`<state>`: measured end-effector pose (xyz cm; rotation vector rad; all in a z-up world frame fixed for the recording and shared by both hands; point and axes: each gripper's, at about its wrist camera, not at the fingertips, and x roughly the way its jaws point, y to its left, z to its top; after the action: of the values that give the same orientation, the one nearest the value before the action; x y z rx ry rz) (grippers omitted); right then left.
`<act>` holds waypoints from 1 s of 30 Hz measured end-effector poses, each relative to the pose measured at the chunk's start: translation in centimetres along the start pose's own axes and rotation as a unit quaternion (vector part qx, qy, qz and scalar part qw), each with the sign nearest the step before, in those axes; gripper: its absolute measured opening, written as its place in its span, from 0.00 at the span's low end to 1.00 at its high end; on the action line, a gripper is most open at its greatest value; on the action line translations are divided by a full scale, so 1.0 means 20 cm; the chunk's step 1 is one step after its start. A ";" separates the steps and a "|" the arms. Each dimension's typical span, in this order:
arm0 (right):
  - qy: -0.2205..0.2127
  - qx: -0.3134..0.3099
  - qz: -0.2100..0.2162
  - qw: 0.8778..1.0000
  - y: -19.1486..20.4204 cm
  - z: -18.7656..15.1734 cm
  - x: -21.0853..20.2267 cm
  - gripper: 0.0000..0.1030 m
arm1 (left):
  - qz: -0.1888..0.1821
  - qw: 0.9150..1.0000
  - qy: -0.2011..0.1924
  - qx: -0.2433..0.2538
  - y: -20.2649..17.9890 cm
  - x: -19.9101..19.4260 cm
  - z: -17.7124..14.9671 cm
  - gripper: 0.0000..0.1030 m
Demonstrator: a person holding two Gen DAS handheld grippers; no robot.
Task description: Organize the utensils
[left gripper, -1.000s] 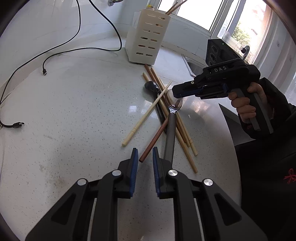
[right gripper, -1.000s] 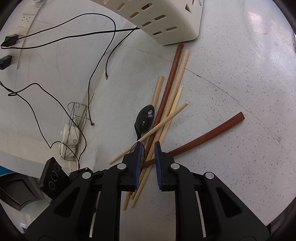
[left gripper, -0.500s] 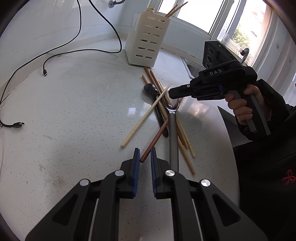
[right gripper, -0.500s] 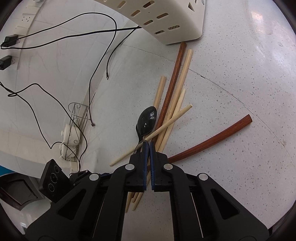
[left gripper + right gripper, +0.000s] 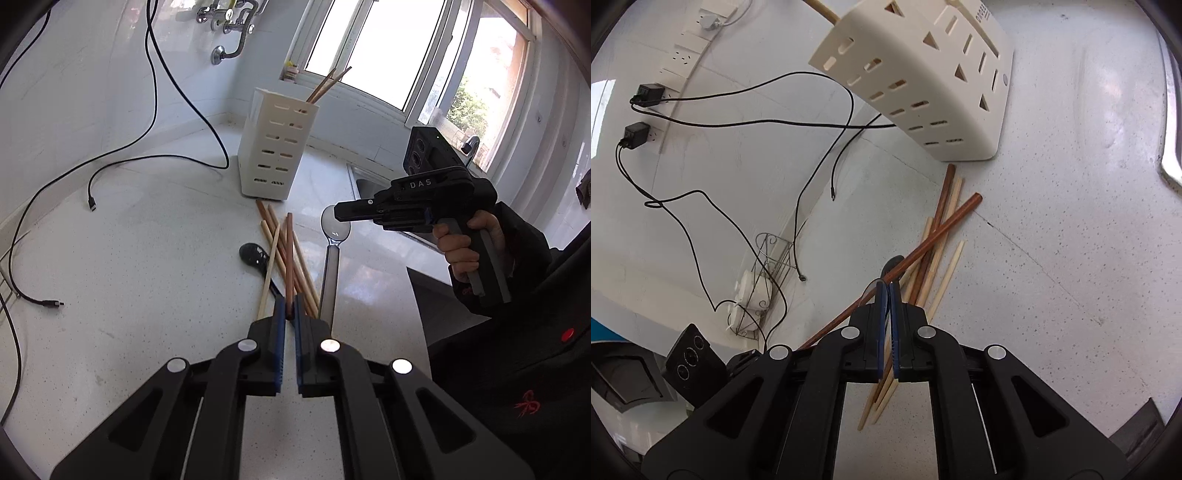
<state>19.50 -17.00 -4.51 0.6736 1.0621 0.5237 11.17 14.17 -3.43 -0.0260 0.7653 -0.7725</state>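
spoon (image 5: 330,266): held up off the desk (image 5: 147,266) by its bowl, handle slanting down toward the left gripper; clear/grey.
red stick (image 5: 289,258): dark red chopstick, near end pinched by left gripper, far end aimed at the holder.
R gripper (image 5: 341,215): fingers pressed together on the spoon bowl; from the right wrist view (image 5: 886,286) only a thin clear edge shows at the tips.
L gripper (image 5: 290,308): fingers pinching the red stick end.
pile (image 5: 938,266): pale + brown chopsticks and a black spoon (image 5: 255,254) lie crossed on the desk, near the holder.
holder (image 5: 277,147): white slotted caddy, upright, 2 sticks already in.
step: pick-up done on both, prob. carry to holder.
next: needs each item tipped upright over the holder top, then released; one at a time, else they clash.
unclear: holder's inner compartments not visible; spoon mostly hidden behind the fingers in the right wrist view.
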 end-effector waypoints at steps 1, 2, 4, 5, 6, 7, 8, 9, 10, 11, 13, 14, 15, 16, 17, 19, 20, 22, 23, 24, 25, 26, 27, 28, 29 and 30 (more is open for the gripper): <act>-0.007 -0.002 0.000 1.000 0.00 0.01 -0.03 0.02 | 0.000 1.000 -0.005 0.003 -0.01 0.00 0.02 0.04; -0.013 -0.004 -0.001 1.000 0.00 0.02 -0.06 0.02 | 0.001 1.000 -0.011 0.005 -0.03 -0.01 0.04 0.04; -0.028 -0.008 0.000 1.000 0.01 0.04 -0.12 0.02 | 0.003 1.000 -0.019 0.009 -0.06 -0.01 0.08 0.04; -0.035 -0.010 -0.001 0.999 0.01 0.05 -0.15 0.02 | 0.006 1.000 -0.024 0.012 -0.08 -0.01 0.10 0.04; -0.043 -0.013 -0.001 0.999 0.01 0.06 -0.18 0.02 | 0.007 1.000 -0.028 0.013 -0.09 -0.01 0.12 0.04; -0.050 -0.015 -0.002 0.999 0.01 0.06 -0.21 0.02 | 0.010 0.999 -0.032 0.014 -0.11 -0.01 0.14 0.04; -0.057 -0.018 -0.003 0.998 0.02 0.07 -0.24 0.02 | 0.015 0.999 -0.036 0.016 -0.12 0.00 0.16 0.04; -0.065 -0.022 -0.005 0.998 0.02 0.08 -0.27 0.02 | 0.019 0.999 -0.040 0.017 -0.14 0.00 0.18 0.04; -0.072 -0.028 -0.009 0.997 0.03 0.09 -0.30 0.02 | 0.023 0.999 -0.045 0.019 -0.15 0.00 0.21 0.04; -0.080 -0.033 -0.015 0.996 0.03 0.10 -0.34 0.02 | 0.028 0.998 -0.049 0.020 -0.17 0.00 0.23 0.04; -0.098 -0.048 -0.030 0.994 0.04 0.12 -0.40 0.02 | 0.029 0.998 -0.054 0.019 -0.20 0.01 0.29 0.04; -0.107 -0.055 -0.037 0.992 0.04 0.13 -0.43 0.02 | 0.034 0.998 -0.055 0.019 -0.22 0.01 0.32 0.04; -0.116 -0.063 -0.045 0.990 0.05 0.14 -0.46 0.02 | 0.036 0.997 -0.059 0.021 -0.23 0.01 0.35 0.04; -0.123 -0.071 -0.053 0.988 0.06 0.15 -0.48 0.02 | 0.041 0.997 -0.064 0.022 -0.25 0.01 0.38 0.04; -0.130 -0.079 -0.060 0.986 0.07 0.16 -0.52 0.02 | 0.045 0.997 -0.066 0.024 -0.27 0.02 0.41 0.04; -0.146 -0.097 -0.075 0.982 0.08 0.18 -0.58 0.02 | 0.057 0.995 -0.070 0.027 -0.32 0.03 0.47 0.04; -0.153 -0.106 -0.086 0.979 0.09 0.19 -0.61 0.02 | 0.060 0.995 -0.073 0.028 -0.35 0.04 0.51 0.04; -0.169 -0.126 -0.107 0.972 0.12 0.21 -0.67 0.02 | 0.072 0.994 -0.074 0.032 -0.39 0.06 0.58 0.04; -0.177 -0.135 -0.112 0.968 0.12 0.22 -0.70 0.02 | 0.078 0.994 -0.072 0.032 -0.40 0.07 0.62 0.04; -0.185 -0.142 -0.120 0.965 0.13 0.23 -0.72 0.02 | 0.082 0.994 -0.072 0.030 -0.42 0.09 0.65 0.04; -0.192 -0.147 -0.128 0.962 0.13 0.24 -0.74 0.02 | 0.087 0.994 -0.068 0.026 -0.42 0.10 0.68 0.04; -0.198 -0.151 -0.132 0.960 0.13 0.24 -0.77 0.02 | 0.094 0.994 -0.060 0.023 -0.43 0.12 0.72 0.04; -0.202 -0.152 -0.134 0.958 0.13 0.25 -0.79 0.02 | 0.099 0.993 -0.058 0.021 -0.43 0.14 0.74 0.04; -0.205 -0.153 -0.138 0.957 0.13 0.26 -0.80 0.02 | 0.101 0.993 -0.060 0.021 -0.44 0.15 0.76 0.04; -0.208 -0.155 -0.141 0.955 0.13 0.27 -0.82 0.02 | 0.106 0.992 -0.063 0.019 -0.44 0.16 0.78 0.04; -0.212 -0.158 -0.145 0.953 0.13 0.27 -0.83 0.02 | 0.105 0.992 -0.066 0.016 -0.44 0.17 0.80 0.04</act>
<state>17.60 -27.81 9.28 0.3155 0.6347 0.2650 17.41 1.55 8.83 0.0318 0.6192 -0.5757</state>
